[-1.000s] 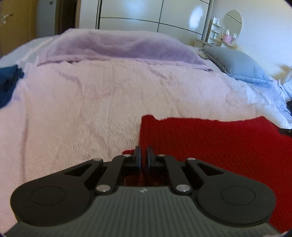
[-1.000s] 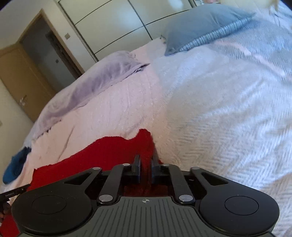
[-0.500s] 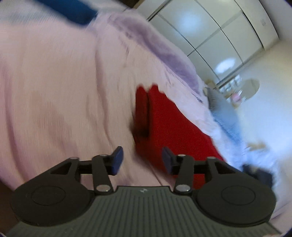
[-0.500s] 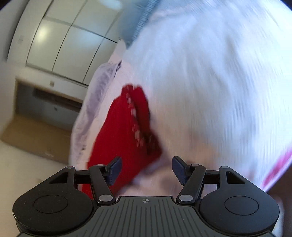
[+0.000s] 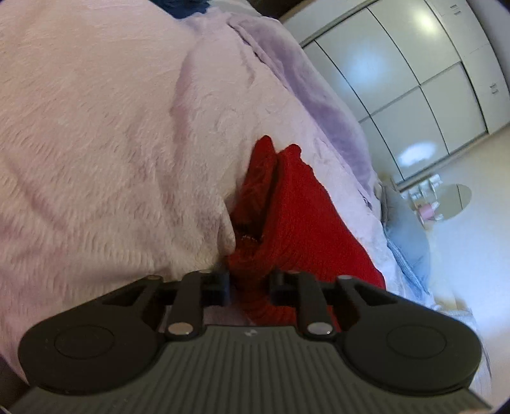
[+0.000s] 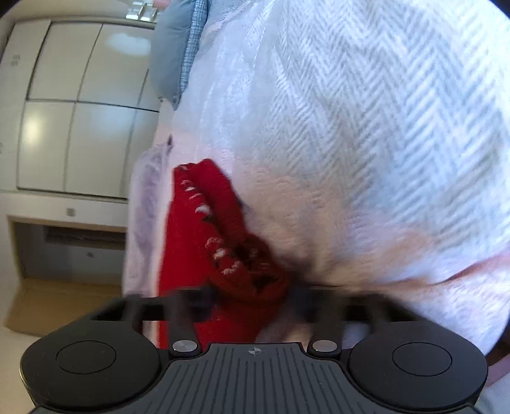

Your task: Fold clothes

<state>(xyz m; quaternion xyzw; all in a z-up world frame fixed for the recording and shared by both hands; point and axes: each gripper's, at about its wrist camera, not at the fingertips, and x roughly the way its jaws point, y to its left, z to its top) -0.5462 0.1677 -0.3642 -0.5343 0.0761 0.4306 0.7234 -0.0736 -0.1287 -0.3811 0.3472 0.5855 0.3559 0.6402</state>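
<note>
Right now the red knit garment [image 5: 296, 216] is lying folded on the pink fleece blanket [image 5: 105, 143], its stacked layers showing at the near edge. The left gripper [image 5: 248, 285] is sitting at that edge with its jaws standing apart, and a bunched end of the red fabric is lying between the fingers; whether the pads are touching the cloth cannot be told. This view is looking along the bed toward a lilac blanket [image 5: 306, 82], white wardrobe doors [image 5: 408, 79], a grey pillow [image 5: 408, 235] and a round mirror [image 5: 452, 200].

From the right wrist, the same red knit garment [image 6: 191, 242] is appearing from its other end, and only here are pale stitches showing along the open fold. The right gripper [image 6: 253, 299] is also spread wide, with the garment's thick edge between its fingers, though motion blur is smearing the fingertips. This camera alone is showing the white herringbone bedspread [image 6: 366, 127] beside the garment, plus a blue-grey pillow [image 6: 173, 47] and the wardrobe doors [image 6: 73, 111]. A dark blue cloth [image 5: 181, 4] is peeking in at the top of the left view only.
</note>
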